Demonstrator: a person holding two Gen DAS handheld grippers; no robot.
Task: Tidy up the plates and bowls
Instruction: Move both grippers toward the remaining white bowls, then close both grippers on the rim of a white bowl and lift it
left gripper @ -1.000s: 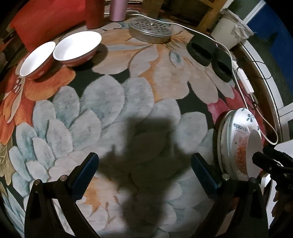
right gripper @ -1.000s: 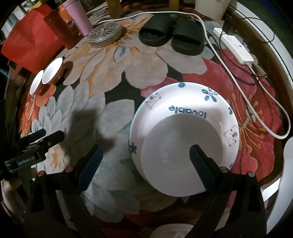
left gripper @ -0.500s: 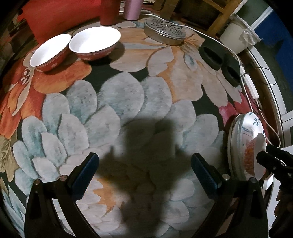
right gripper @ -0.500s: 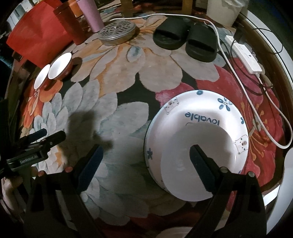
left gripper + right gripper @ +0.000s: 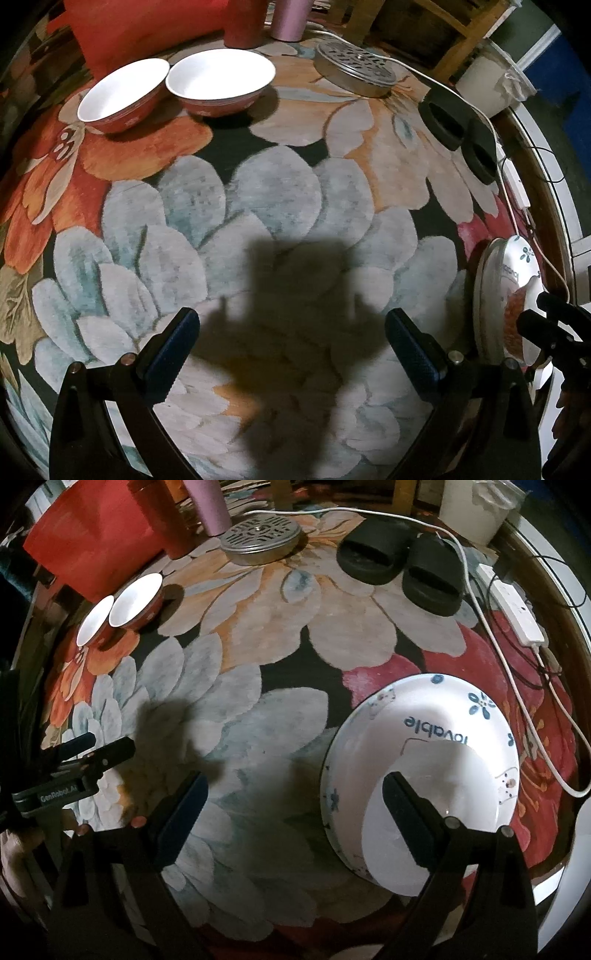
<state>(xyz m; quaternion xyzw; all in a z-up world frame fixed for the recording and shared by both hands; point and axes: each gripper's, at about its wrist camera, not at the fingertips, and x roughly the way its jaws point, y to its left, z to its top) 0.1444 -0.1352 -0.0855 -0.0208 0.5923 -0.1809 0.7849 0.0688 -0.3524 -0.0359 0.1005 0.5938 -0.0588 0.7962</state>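
My open left gripper (image 5: 291,347) heads for two red bowls (image 5: 173,92) on the rug.
Right gripper (image 5: 295,805), jaws apart, straddles the plate (image 5: 421,775) rim; apparently not yet clamped. Next: close and lift.

"lovable" on plate (image 5: 436,738), "GenRobot.AI" on left tongs (image 5: 107,755)

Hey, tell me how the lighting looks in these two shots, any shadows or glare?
Left wrist view: dim corners, a hard dark shadow of the rig falls on the floral carpet between the open left gripper; strong fisheye bending at the edges. Right wrist view: the white plate printed "lovable" glares bright, nearly washed out, under the open right gripper.
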